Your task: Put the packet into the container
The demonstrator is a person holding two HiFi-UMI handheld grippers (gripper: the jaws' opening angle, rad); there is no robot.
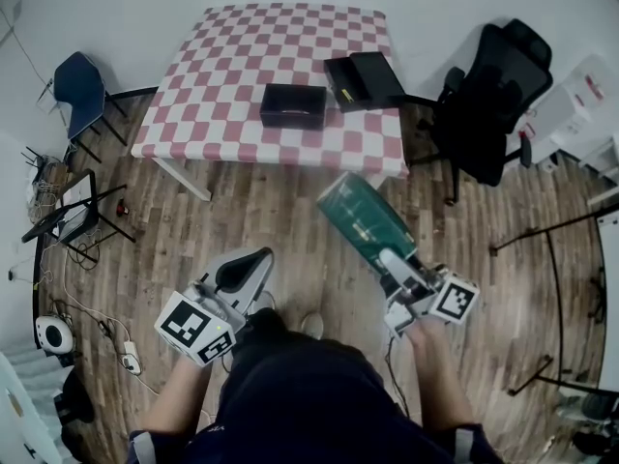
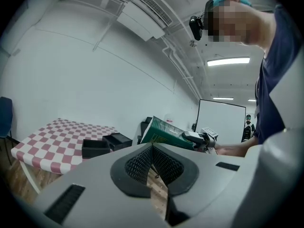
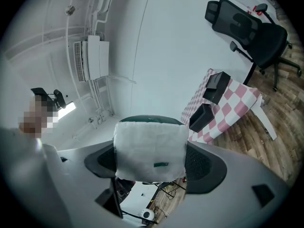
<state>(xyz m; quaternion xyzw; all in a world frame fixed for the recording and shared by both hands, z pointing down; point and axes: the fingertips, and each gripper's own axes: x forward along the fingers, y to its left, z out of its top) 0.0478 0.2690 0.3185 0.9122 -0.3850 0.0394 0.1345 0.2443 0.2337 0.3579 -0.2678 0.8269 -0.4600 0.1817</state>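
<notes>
Packet [image 1: 363,222] hangs over the floor, short of the table [image 1: 242,46]; container [image 1: 293,105] sits by its near edge. Left gripper [image 2: 152,151]: jaws together, empty. Right gripper [image 3: 151,160] pinches the packet's end, so it may well sag, swing or slip.

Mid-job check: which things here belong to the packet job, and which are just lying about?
Job: green packet, shut in the right gripper; open black rectangular container on the checked table.
Lying about: second black box; black office chair; blue chair. Left gripper shut, empty.

Bright even ceiling light; fisheye edges vignetted.
</notes>
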